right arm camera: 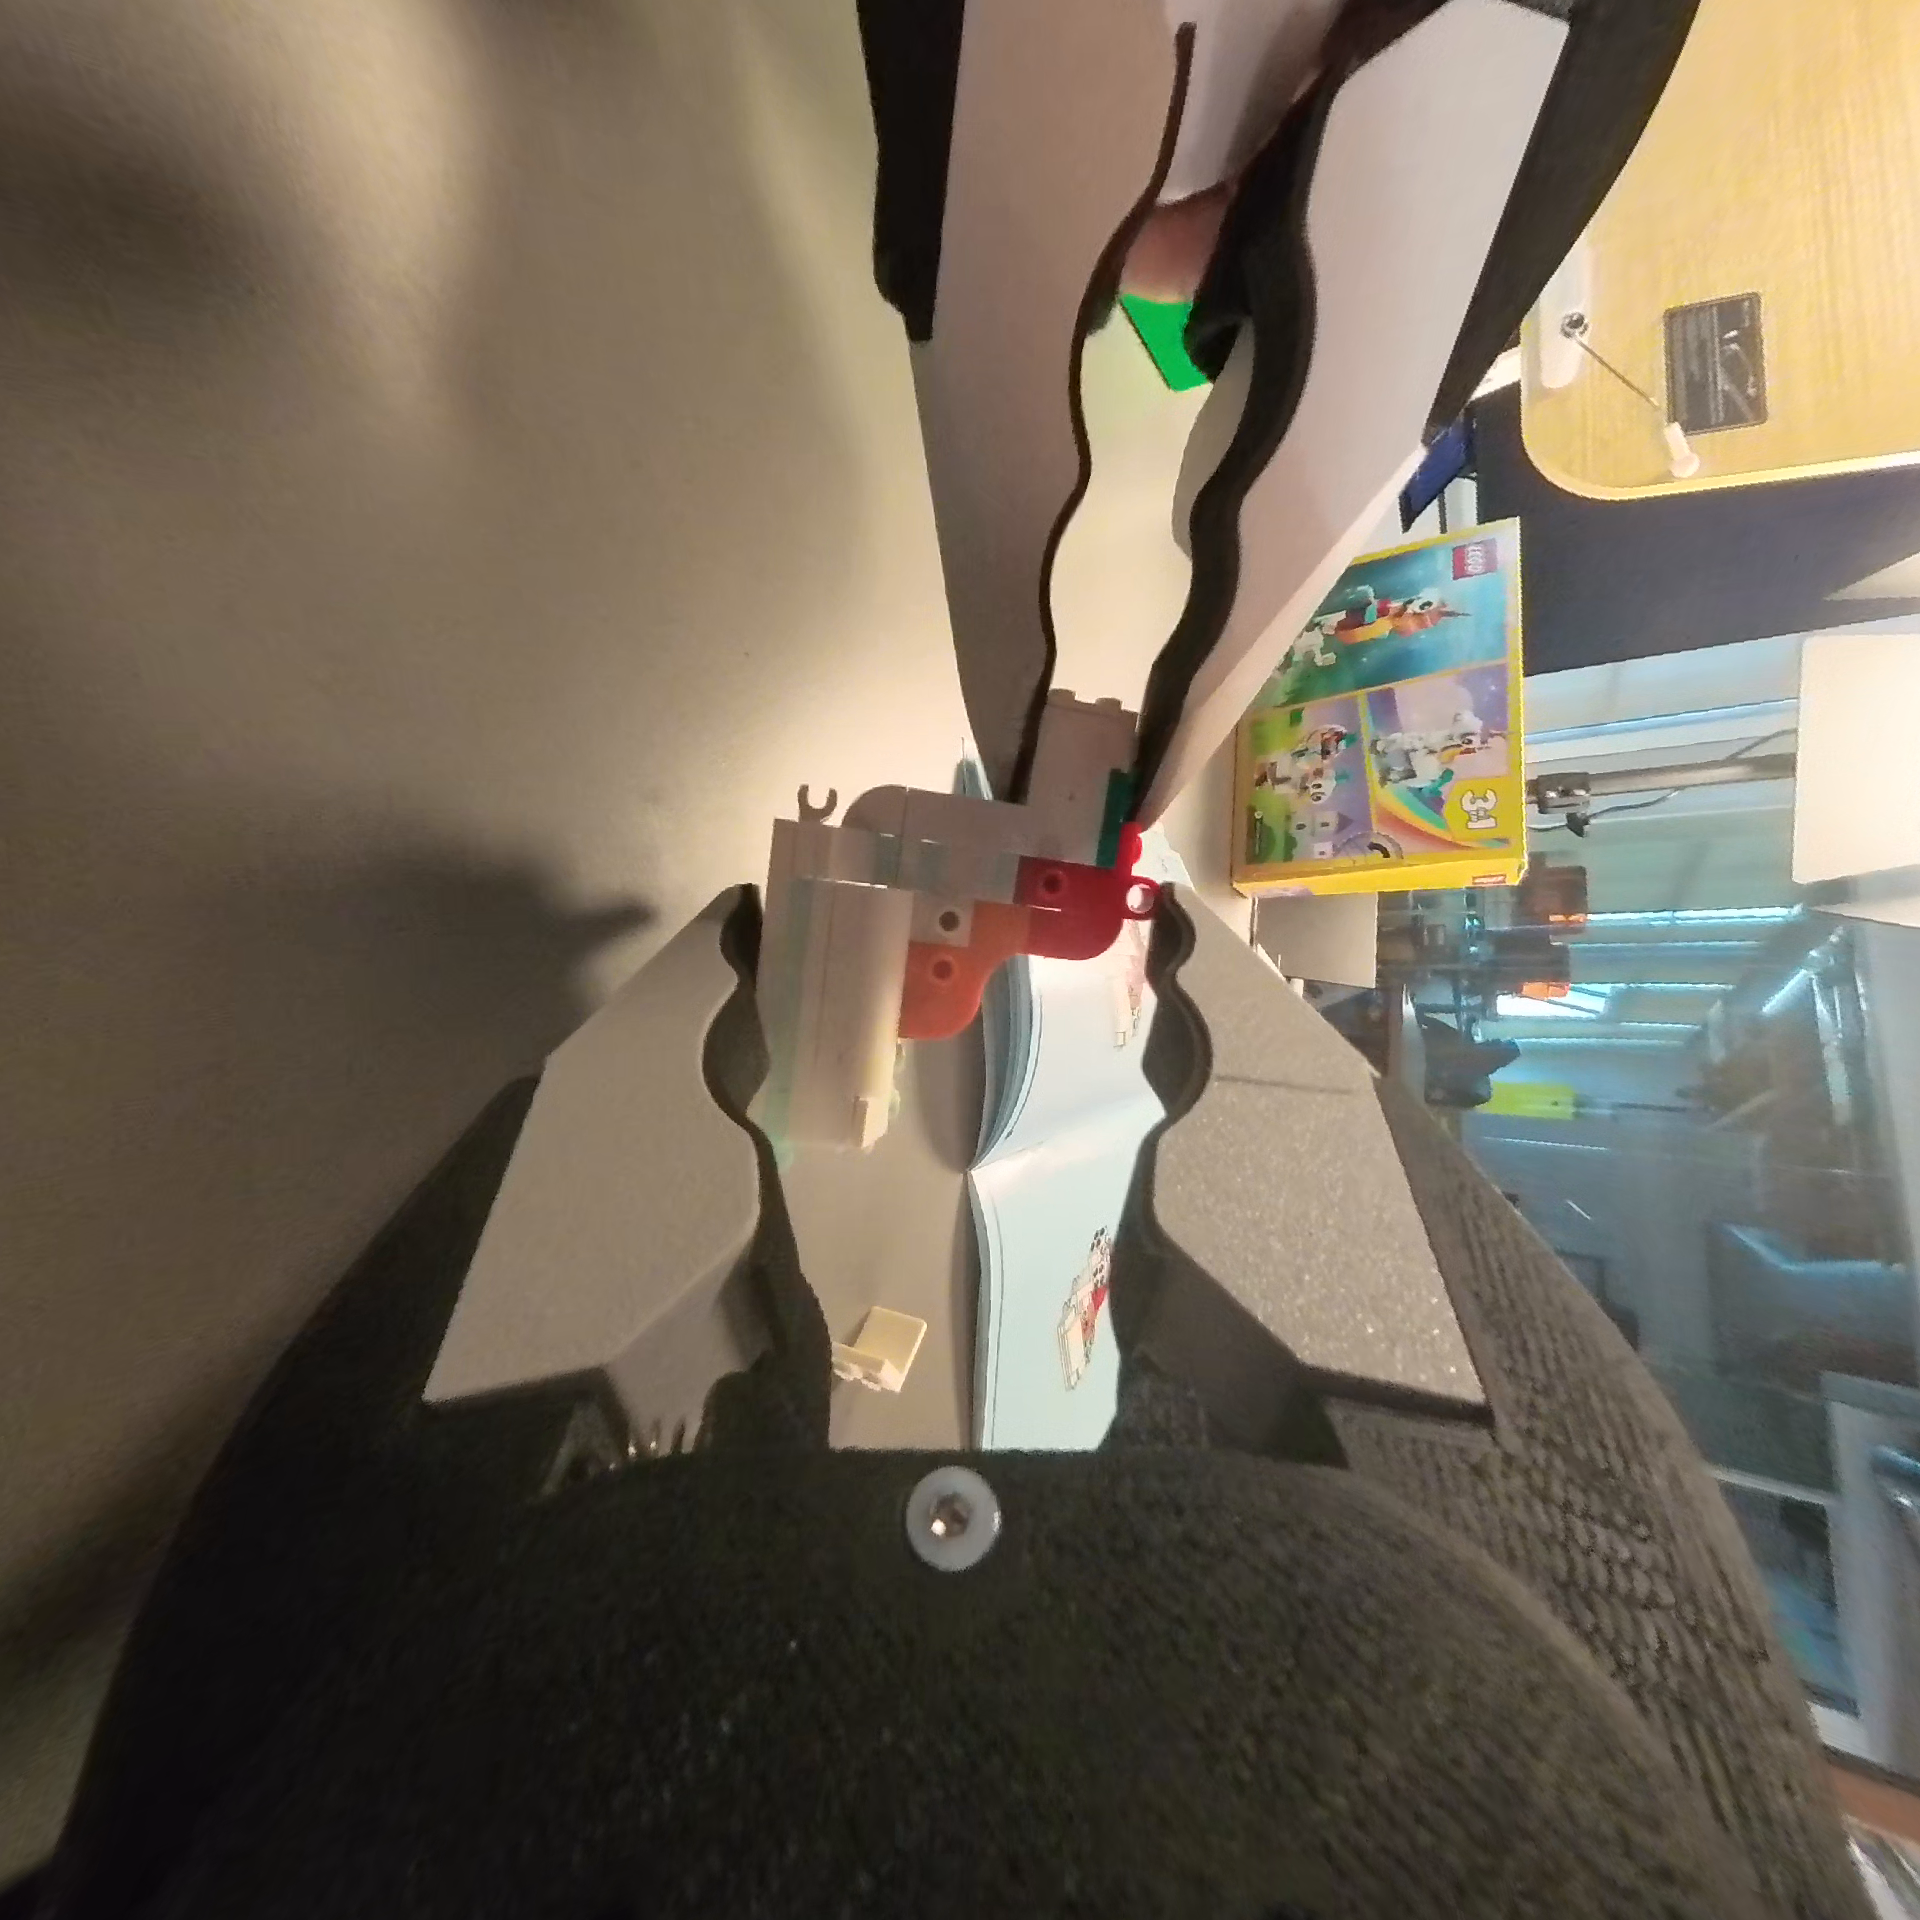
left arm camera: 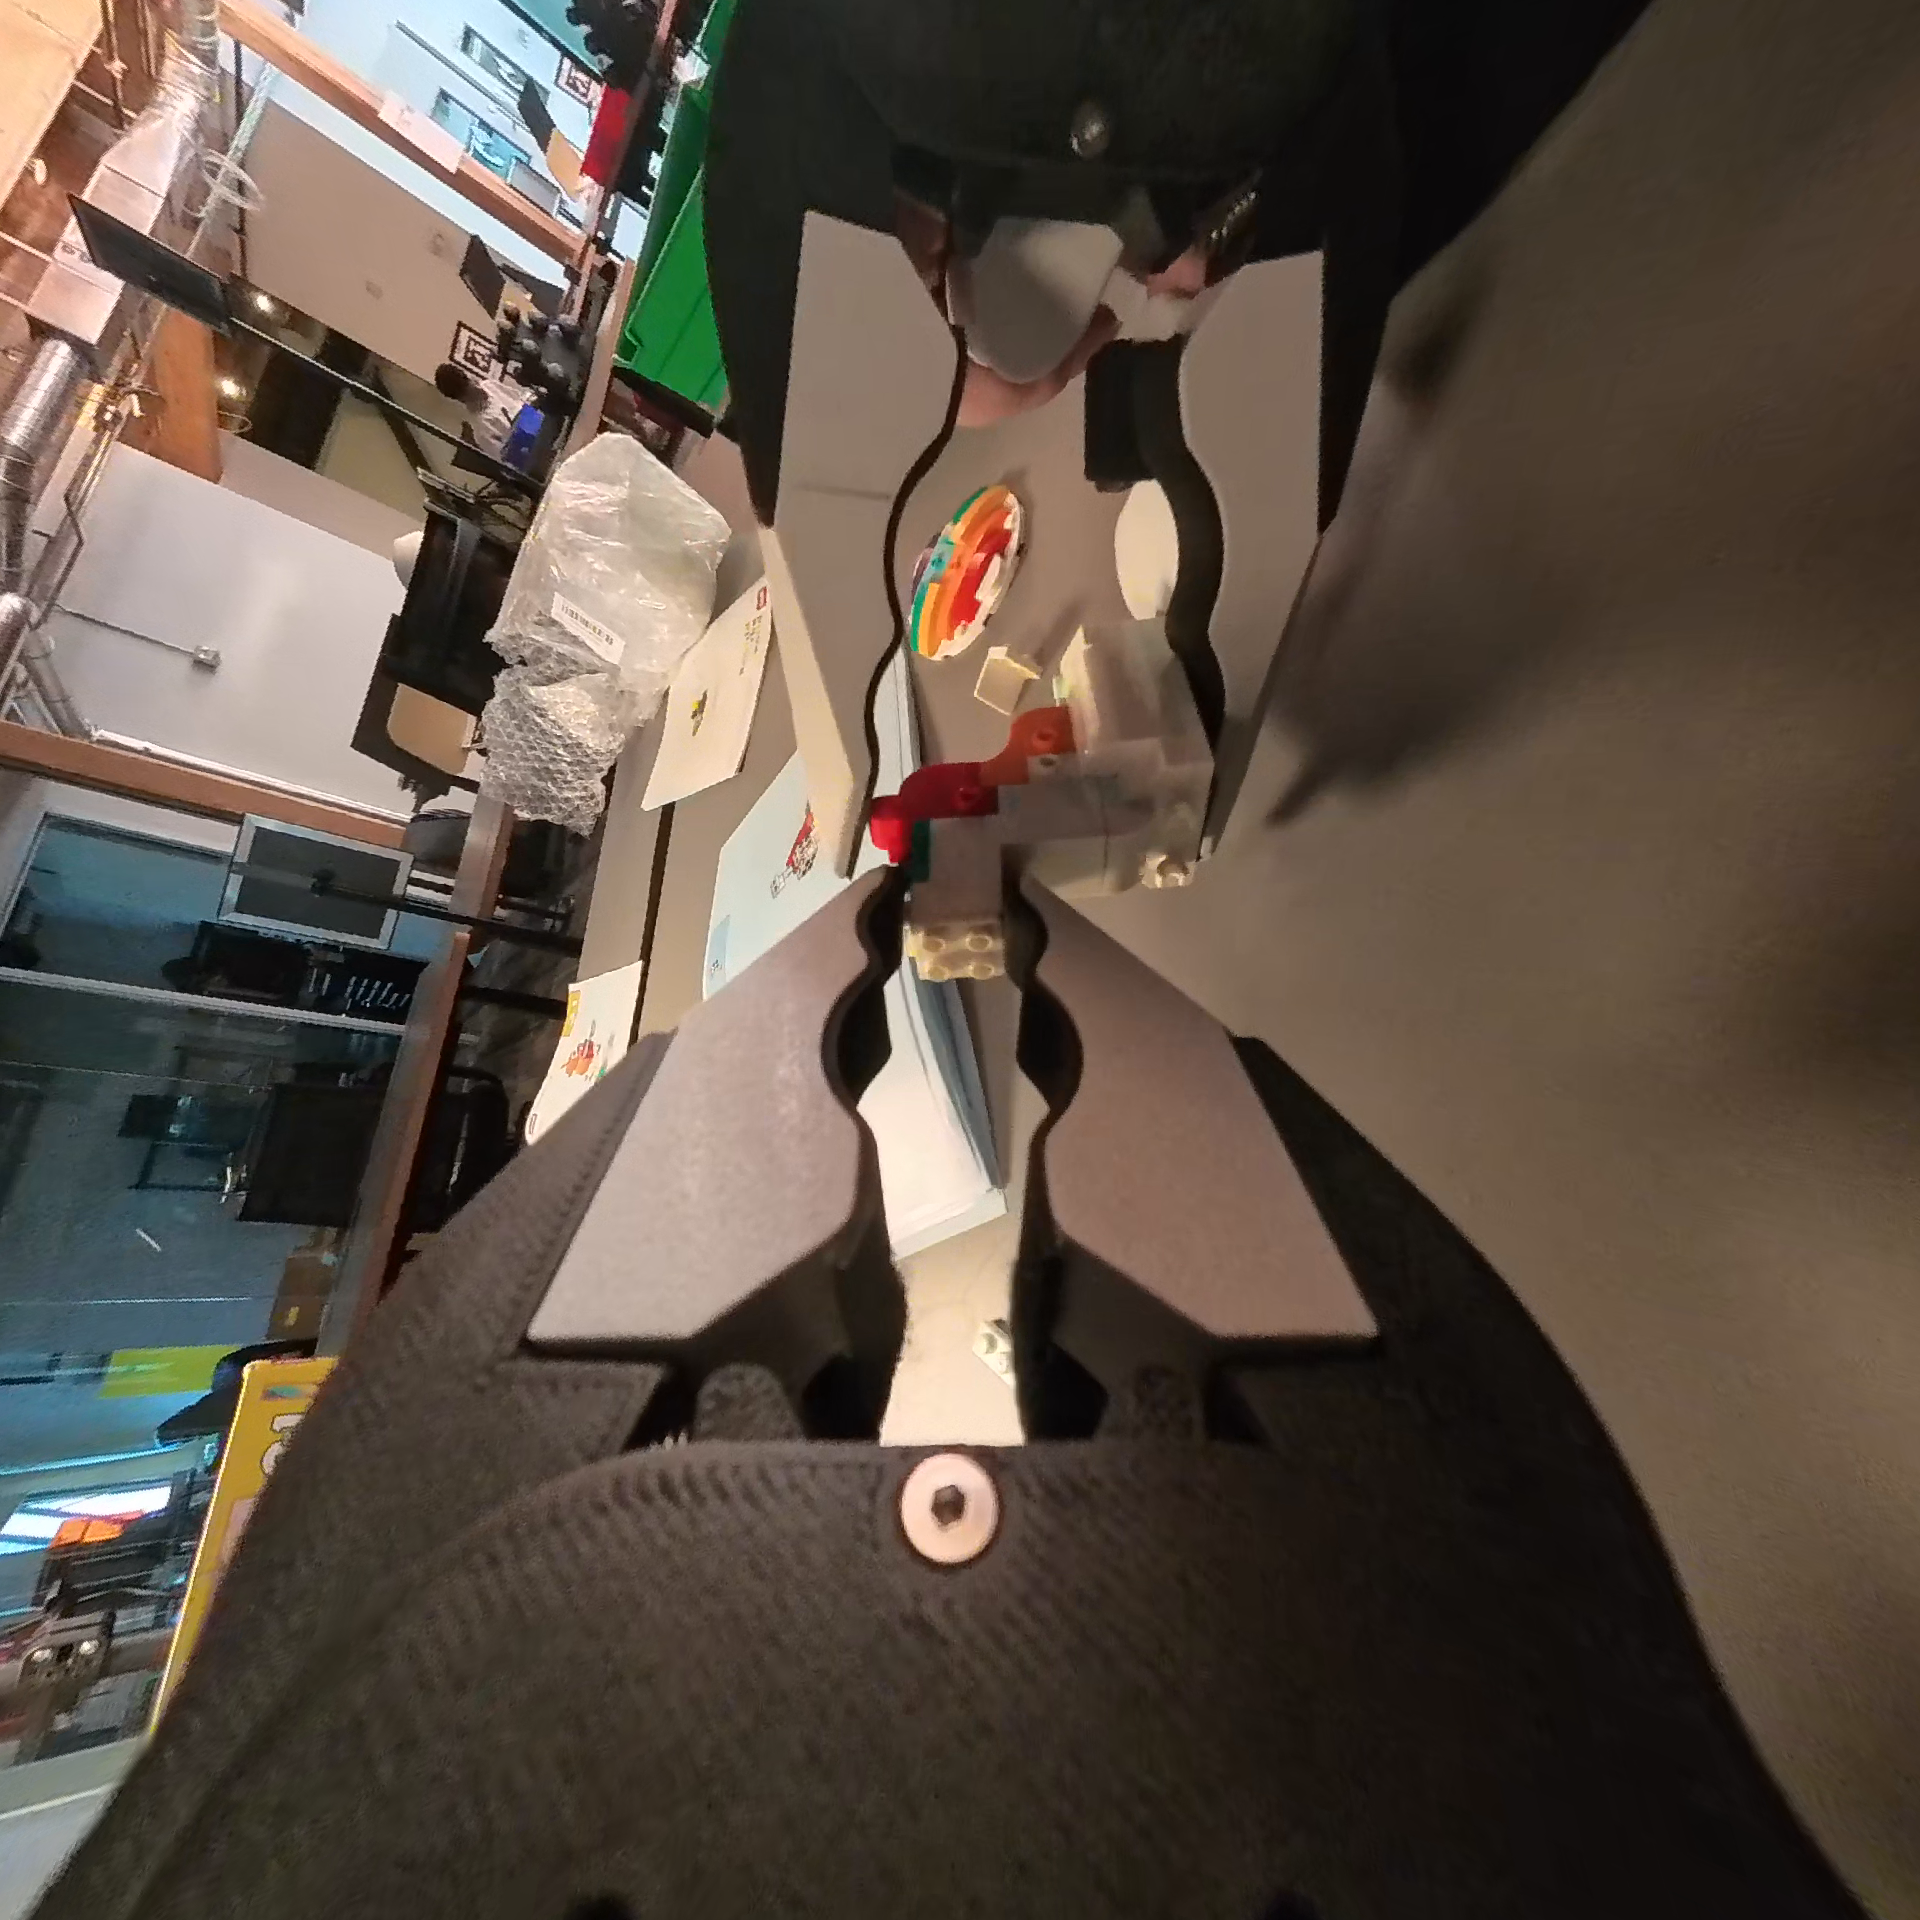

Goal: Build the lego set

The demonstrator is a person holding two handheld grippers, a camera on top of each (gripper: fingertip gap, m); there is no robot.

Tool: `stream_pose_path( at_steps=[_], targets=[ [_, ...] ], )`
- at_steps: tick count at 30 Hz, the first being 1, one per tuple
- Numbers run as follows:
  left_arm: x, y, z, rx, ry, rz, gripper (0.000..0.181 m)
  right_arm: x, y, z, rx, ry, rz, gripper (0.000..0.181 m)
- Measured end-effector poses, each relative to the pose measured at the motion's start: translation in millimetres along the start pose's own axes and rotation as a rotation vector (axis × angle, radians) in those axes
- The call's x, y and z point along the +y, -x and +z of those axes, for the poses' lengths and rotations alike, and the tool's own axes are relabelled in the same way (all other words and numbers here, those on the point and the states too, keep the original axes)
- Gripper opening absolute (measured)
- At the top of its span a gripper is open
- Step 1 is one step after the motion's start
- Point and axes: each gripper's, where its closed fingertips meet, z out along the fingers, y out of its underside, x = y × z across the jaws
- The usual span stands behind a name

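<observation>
A partly built lego model (right arm camera: 862, 935) has a white body, an orange curved piece (right arm camera: 940, 987) and a red curved piece (right arm camera: 1070, 904). My right gripper (right arm camera: 951, 904) is shut on it, one finger on the white body and the other at the red piece. My left gripper (left arm camera: 956, 914) comes from the opposite side and is shut on a white studded brick (left arm camera: 956, 951) at the model's end. The model (left arm camera: 1101, 810) is held above the table. The left gripper also shows in the right wrist view (right arm camera: 1086, 790), and the right gripper in the left wrist view (left arm camera: 1029, 821).
An open instruction booklet (right arm camera: 1049, 1143) lies under the model. A small cream piece (right arm camera: 883, 1345) and a round dish of coloured pieces (left arm camera: 961, 571) lie on the table. The yellow lego box (right arm camera: 1382, 727), plastic bags (left arm camera: 613, 582) and a green bin (left arm camera: 675, 260) stand farther off. Both grippers' tips are close together, under 4 cm apart.
</observation>
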Motion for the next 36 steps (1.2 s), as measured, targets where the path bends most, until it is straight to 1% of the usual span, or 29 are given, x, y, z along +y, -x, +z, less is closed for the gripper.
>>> stream_pose_path(
  at_steps=[2, 4, 5, 7, 9, 11, 12, 14, 15, 17, 19, 20, 21, 22, 24, 26, 28, 32, 36],
  targets=[
    [1.2, 1.8, 0.2, 0.002, 0.001, -0.039, 0.018, 0.5, -1.8, 1.4, 0.02, 0.0, 0.005, 0.074],
    [-0.2, 8.2, -0.6, -0.008, -0.019, -0.147, 0.018, 1.4, -9.1, 1.1, 0.079, -0.005, -0.006, 0.075],
    [-4.6, 11.8, -2.5, -0.004, -0.054, -0.217, 0.02, 1.7, -14.7, -0.5, 0.121, -0.01, -0.021, 0.075],
    [-8.9, 19.6, -6.0, 0.008, -0.103, -0.358, 0.036, 4.3, -28.2, -5.1, 0.221, -0.005, -0.057, 0.075],
    [-11.2, 22.5, -6.1, 0.055, -0.148, -0.512, 0.053, 4.2, -39.6, -12.0, 0.313, -0.017, -0.098, 0.075],
    [-18.4, 21.7, -4.5, 0.123, -0.217, -0.677, 0.056, 0.5, -46.0, -17.0, 0.372, -0.032, -0.122, 0.075],
    [-21.7, 19.0, -2.9, 0.161, -0.241, -0.745, 0.056, -2.8, -46.7, -18.2, 0.388, -0.041, -0.141, 0.075],
    [-24.2, 15.0, 1.4, 0.199, -0.257, -0.817, 0.049, -8.1, -44.2, -17.6, 0.397, -0.04, -0.191, 0.075],
    [-25.5, 14.7, 2.4, 0.201, -0.268, -0.833, 0.043, -10.3, -42.2, -16.6, 0.4, -0.037, -0.222, 0.075],
    [-26.1, 14.2, 3.8, 0.196, -0.272, -0.847, 0.022, -13.2, -38.0, -14.5, 0.4, -0.032, -0.276, 0.075],
    [-20.7, 13.6, 6.6, 0.19, -0.228, -0.867, 0.018, -17.3, -34.0, -16.7, 0.401, -0.067, -0.335, 0.074],
    [-15.3, 13.9, 7.9, 0.179, -0.2, -0.865, 0.017, -18.9, -32.5, -20.4, 0.406, -0.104, -0.364, 0.08],
    [-7.9, 14.2, 9.4, 0.161, -0.166, -0.855, 0.016, -13.9, -32.6, -23.5, 0.407, -0.113, -0.374, 0.087],
    [-0.5, 13.5, 10.9, 0.152, -0.13, -0.844, 0.016, -2.0, -33.8, -25.2, 0.394, -0.093, -0.358, 0.092],
    [7.0, 8.2, 14.2, 0.177, -0.091, -0.845, 0.016, 28.6, -41.6, -30.2, 0.381, -0.035, -0.26, 0.102],
    [9.2, -1.4, 18.3, 0.232, -0.065, -0.861, 0.016, 57.2, -54.3, -39.6, 0.42, 0.002, -0.142, 0.102],
    [12.7, -11.6, 22.7, 0.268, -0.025, -0.845, 0.017, 80.4, -66.0, -49.1, 0.468, 0.007, 0.008, 0.1],
    [10.1, -18.0, 24.2, 0.302, -0.028, -0.819, 0.016, 106.4, -84.7, -63.2, 0.547, -0.052, 0.283, 0.094],
    [16.4, -24.7, 27.6, 0.295, 0.006, -0.752, 0.017, 117.8, -90.3, -66.2, 0.565, -0.112, 0.445, 0.09]
  ],
)
